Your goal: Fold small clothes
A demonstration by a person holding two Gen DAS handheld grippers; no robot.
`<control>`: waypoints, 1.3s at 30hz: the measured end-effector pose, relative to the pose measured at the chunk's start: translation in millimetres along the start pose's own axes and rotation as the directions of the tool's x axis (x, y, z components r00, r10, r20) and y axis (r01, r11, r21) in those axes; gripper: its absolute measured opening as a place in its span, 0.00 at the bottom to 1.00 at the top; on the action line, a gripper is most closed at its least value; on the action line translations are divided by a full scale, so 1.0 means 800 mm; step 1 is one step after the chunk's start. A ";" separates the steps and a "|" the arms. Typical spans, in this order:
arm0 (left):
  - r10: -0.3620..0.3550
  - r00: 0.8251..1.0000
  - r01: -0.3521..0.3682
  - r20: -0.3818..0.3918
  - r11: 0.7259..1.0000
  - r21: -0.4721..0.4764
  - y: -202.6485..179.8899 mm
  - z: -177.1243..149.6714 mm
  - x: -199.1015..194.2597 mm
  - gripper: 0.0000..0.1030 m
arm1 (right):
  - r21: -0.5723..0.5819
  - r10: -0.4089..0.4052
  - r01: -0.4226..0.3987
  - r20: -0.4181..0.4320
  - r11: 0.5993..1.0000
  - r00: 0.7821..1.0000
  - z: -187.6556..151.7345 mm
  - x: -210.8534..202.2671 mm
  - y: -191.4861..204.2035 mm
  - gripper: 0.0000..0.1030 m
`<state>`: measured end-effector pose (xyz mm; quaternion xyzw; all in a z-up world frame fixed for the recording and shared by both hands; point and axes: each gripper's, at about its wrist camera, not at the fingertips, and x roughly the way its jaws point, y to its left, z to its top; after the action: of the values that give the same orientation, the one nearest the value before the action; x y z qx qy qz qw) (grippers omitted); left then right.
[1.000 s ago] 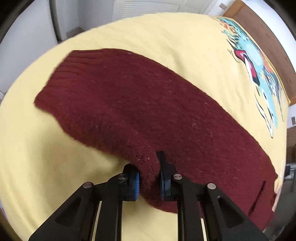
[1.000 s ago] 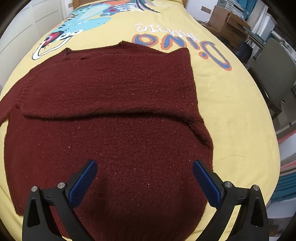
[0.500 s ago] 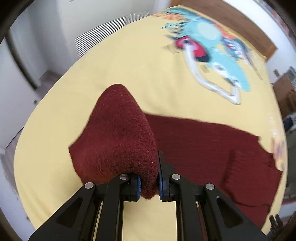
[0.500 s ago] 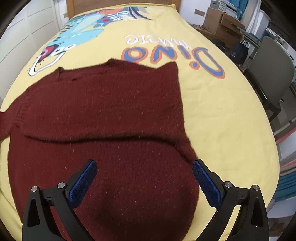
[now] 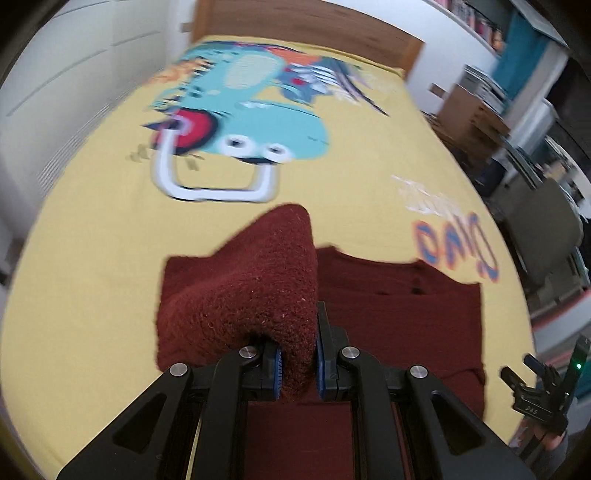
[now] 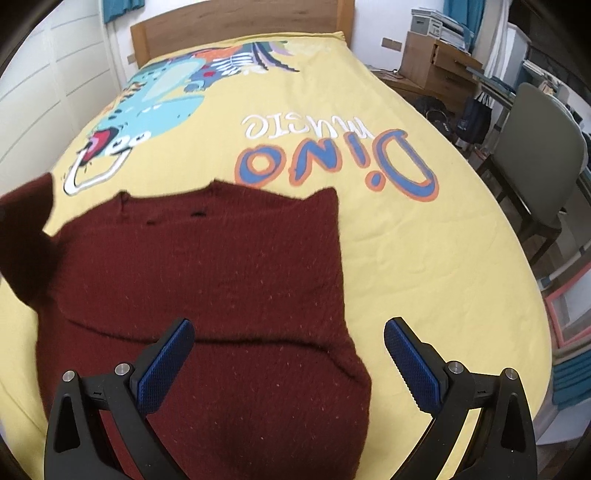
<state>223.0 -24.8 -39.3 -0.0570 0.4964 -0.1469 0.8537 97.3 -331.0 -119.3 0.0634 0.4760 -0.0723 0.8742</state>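
Observation:
A dark red knitted sweater (image 6: 207,273) lies on a yellow bedspread (image 6: 424,258), its right sleeve folded across the body. My left gripper (image 5: 298,363) is shut on the sweater's left sleeve (image 5: 266,295) and holds it lifted over the body; the raised sleeve also shows at the left edge of the right wrist view (image 6: 26,236). My right gripper (image 6: 288,362) is open and empty, hovering above the sweater's lower right part.
The bedspread carries a teal dinosaur print (image 5: 258,114) and "Dino music" lettering (image 6: 332,162). A wooden headboard (image 6: 236,33) is at the far end. A grey chair (image 6: 539,155), boxes and shelves stand to the bed's right. A white wall is on the left.
My left gripper has lifted the sleeve and swung it over the sweater's body toward the right. My right gripper stayed open and drew back slightly.

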 end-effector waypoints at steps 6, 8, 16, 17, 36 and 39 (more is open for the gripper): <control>-0.018 0.994 0.024 -0.105 0.998 0.061 -0.081 -0.045 0.086 0.10 | 0.010 0.011 -0.010 -0.012 1.000 1.000 -0.003 0.002 -0.005 1.00; -0.007 0.991 0.016 -0.132 0.998 0.064 -0.090 -0.065 0.102 0.10 | 0.017 0.014 -0.014 -0.028 1.000 0.999 -0.009 0.008 -0.008 1.00; 0.125 0.976 -0.098 -0.180 0.983 0.154 -0.102 -0.109 0.158 0.12 | 0.030 0.028 -0.025 -0.089 0.999 0.996 -0.040 0.028 -0.014 0.99; 0.132 0.974 -0.103 -0.186 0.982 0.159 -0.101 -0.112 0.162 0.13 | 0.032 0.028 -0.026 -0.094 0.999 0.995 -0.042 0.031 -0.015 0.99; 0.120 0.948 -0.066 -0.295 0.980 0.187 -0.083 -0.123 0.146 0.99 | 0.066 0.053 -0.046 -0.113 0.997 0.992 -0.062 0.041 -0.024 0.99; 0.138 0.944 -0.081 -0.300 0.977 0.196 -0.070 -0.128 0.138 0.99 | 0.069 0.055 -0.047 -0.111 0.997 0.992 -0.063 0.041 -0.024 0.99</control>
<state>174.6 -106.8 -169.1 0.0728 0.6119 -0.1508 0.7730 69.4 -343.2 -174.7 0.1084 0.5200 -0.0619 0.8450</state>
